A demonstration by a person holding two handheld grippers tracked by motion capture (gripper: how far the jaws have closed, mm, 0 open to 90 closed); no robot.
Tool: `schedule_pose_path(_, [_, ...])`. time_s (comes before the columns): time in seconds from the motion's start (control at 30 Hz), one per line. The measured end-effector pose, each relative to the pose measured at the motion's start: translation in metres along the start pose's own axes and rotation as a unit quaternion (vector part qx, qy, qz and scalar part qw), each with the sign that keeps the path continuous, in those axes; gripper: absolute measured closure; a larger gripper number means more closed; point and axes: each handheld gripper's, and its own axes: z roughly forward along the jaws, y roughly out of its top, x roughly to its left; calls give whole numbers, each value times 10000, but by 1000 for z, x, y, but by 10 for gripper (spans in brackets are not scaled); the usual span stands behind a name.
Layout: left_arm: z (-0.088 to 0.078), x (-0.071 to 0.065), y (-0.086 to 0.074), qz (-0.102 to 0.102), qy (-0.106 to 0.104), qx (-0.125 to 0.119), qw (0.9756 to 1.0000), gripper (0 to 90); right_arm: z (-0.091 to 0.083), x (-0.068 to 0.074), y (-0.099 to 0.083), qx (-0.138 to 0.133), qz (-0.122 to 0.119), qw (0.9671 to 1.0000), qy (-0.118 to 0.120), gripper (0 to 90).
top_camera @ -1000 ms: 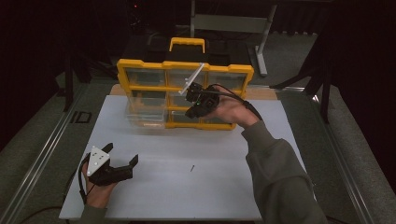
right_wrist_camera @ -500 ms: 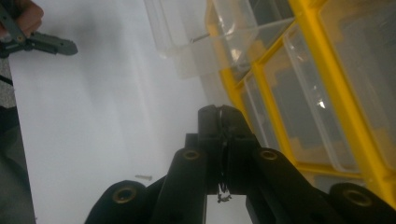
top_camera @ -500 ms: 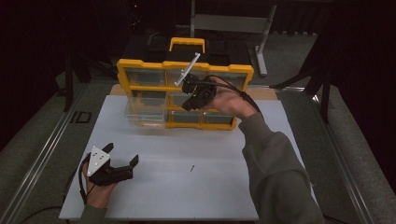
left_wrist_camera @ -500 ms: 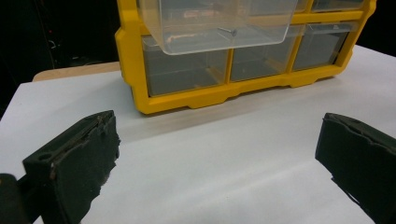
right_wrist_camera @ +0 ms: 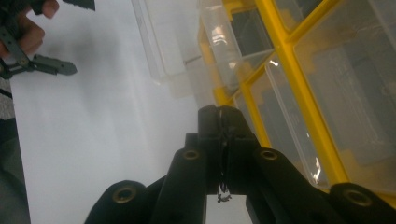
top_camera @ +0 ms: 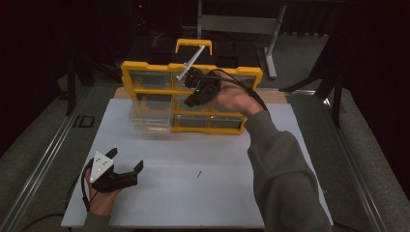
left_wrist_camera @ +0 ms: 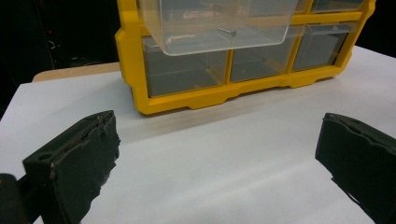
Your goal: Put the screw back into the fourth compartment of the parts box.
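Observation:
A yellow organizer [top_camera: 126, 72] with clear drawers stands at the back of the white table top [top_camera: 217, 203]. Its middle-left drawer [top_camera: 151, 116] is pulled out, and a small screw [left_wrist_camera: 227, 31] lies inside it. My right gripper [top_camera: 189, 102] hovers in front of the organizer's middle column, its jaws pressed together. In the right gripper view the right gripper [right_wrist_camera: 222, 112] points along the organizer [right_wrist_camera: 299, 88]; I cannot tell whether anything tiny is pinched. My left gripper [top_camera: 126, 158] rests low at the near left, open and empty. A loose screw [top_camera: 198, 174] lies on the table.
The drawer [left_wrist_camera: 215, 23] juts toward the left gripper [left_wrist_camera: 219, 154] above the organizer's bottom row [left_wrist_camera: 187, 74]. A strip of wooden board [left_wrist_camera: 74, 72] shows behind the table top. Metal rails [top_camera: 43, 159] run along both sides. A grey stand [top_camera: 270, 43] rises behind the organizer.
The right hand has lifted its shut gripper and drawn it a little left, up the organizer's front. The left gripper has stayed where it was, still open.

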Motion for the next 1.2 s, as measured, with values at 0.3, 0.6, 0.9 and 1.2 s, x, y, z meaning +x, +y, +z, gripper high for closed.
schedule_pose_path(0.3, [0, 0, 0, 4, -18, 5, 10000, 3, 7, -7, 4, 46, 80, 10000, 3, 880])
schedule_pose_path(0.6, [0, -1, 0, 5, -46, -18, 10000, 3, 15, -6, 10, -3, 63, 10000, 36, 880])
schedule_pose_path(0.9, [0, -1, 0, 12, -64, -32, 10000, 3, 21, 0, 22, -71, -15, 10000, 58, 879])
schedule_pose_path(1.2, [0, -1, 0, 5, -74, -38, 10000, 3, 28, 5, 29, -118, -46, 9999, 108, 880])
